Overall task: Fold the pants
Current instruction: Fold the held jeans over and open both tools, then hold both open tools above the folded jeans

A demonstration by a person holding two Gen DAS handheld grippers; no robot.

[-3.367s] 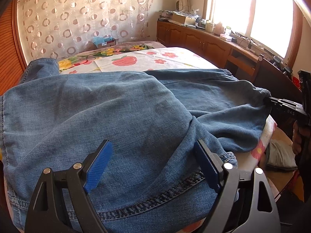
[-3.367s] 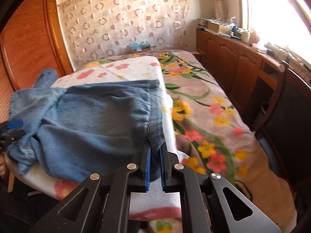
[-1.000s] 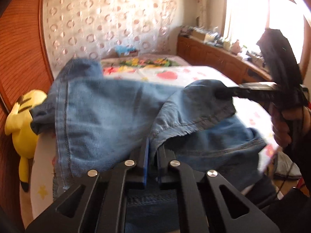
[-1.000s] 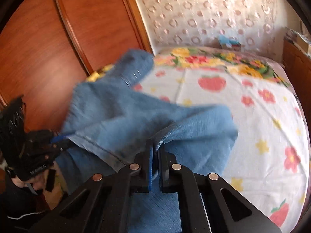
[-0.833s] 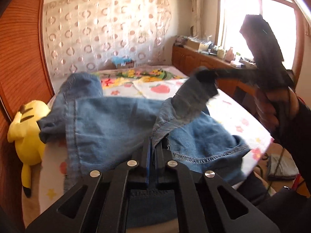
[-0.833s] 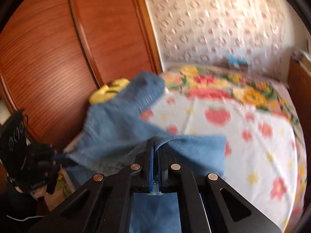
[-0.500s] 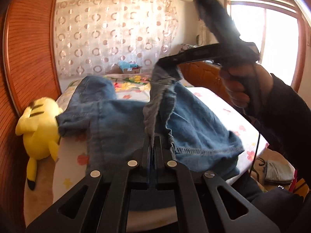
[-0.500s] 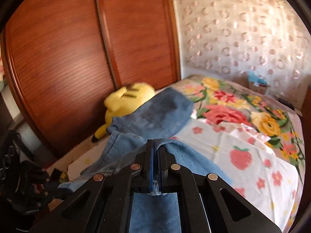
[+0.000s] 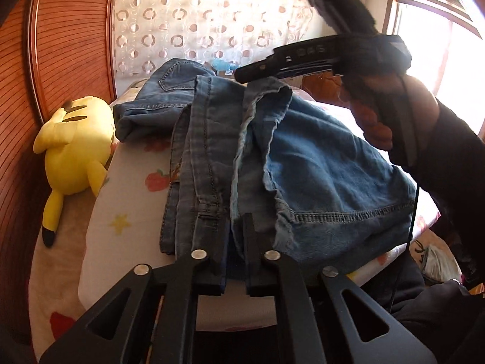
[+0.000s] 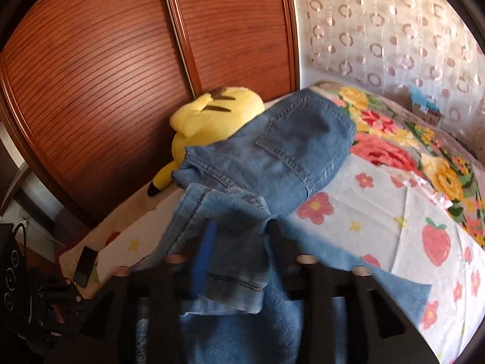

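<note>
Blue jeans (image 9: 318,163) lie on the bed, folded over lengthwise, with the waist and back pocket (image 10: 291,151) at the far end. My left gripper (image 9: 236,239) sits at the near hem with its jaws slightly apart and denim between them. My right gripper (image 10: 239,236) has its jaws parted, with a loose fold of the leg hem (image 10: 233,261) lying between them. In the left wrist view the right gripper (image 9: 245,74) hovers over the far part of the jeans.
A yellow plush toy (image 9: 75,142) lies left of the jeans against the wooden wardrobe (image 10: 121,60). The bed carries a white fruit-print sheet (image 10: 409,212) and a floral blanket (image 10: 409,139). A phone (image 10: 83,265) lies at the bed's left edge.
Both grippers carried the leg end over toward the waist and laid it down. The right gripper's jaws have parted, letting go of the hem. The left gripper's jaws have eased apart slightly.
</note>
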